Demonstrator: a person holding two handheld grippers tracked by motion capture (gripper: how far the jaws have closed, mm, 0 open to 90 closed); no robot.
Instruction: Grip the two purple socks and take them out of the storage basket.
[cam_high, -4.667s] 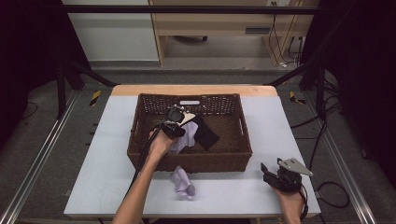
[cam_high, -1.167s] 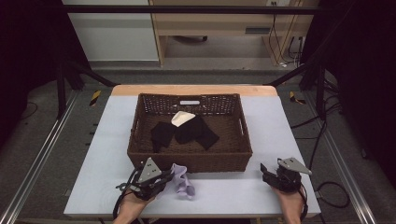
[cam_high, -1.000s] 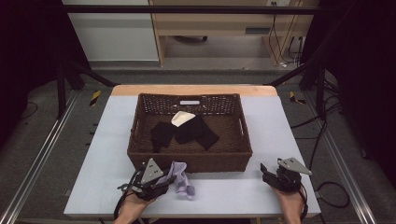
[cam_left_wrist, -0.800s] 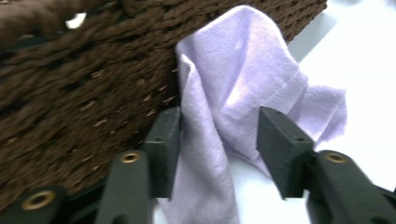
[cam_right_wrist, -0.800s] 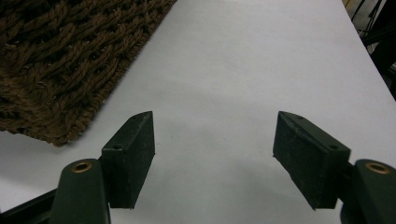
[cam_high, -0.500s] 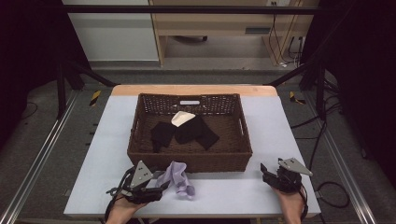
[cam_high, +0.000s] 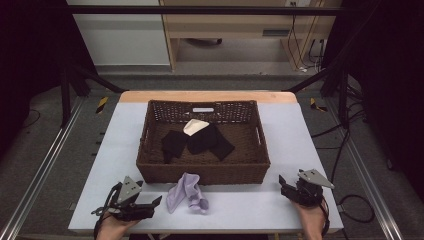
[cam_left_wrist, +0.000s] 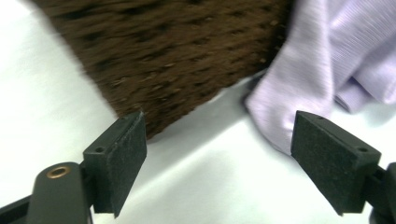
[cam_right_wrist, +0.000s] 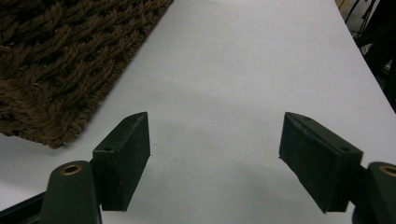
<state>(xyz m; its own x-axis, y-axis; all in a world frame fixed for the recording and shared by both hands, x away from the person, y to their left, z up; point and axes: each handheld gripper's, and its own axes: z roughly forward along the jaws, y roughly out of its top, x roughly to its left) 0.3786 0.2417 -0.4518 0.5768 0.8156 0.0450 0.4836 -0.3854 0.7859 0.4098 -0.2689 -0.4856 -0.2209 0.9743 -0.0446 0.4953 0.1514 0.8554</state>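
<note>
The left gripper (cam_high: 152, 204) is sitting at the table's (cam_high: 240, 210) near left corner, its jaws spread wide and holding nothing, just left of a crumpled lilac cloth (cam_high: 187, 194) lying against the wicker basket's (cam_high: 205, 172) near wall. The right gripper (cam_high: 286, 185) is resting near the right corner, jaws likewise wide apart over bare white tabletop. Inside the basket, black cloths (cam_high: 197, 141) and a cream piece (cam_high: 195, 126) are lying. No readable writing is showing.

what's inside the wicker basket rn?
Inside the wicker basket: two black cloths with a cream cloth partly on top. Anything beneath them is hidden. The lilac cloth lies outside, on the table.
</note>
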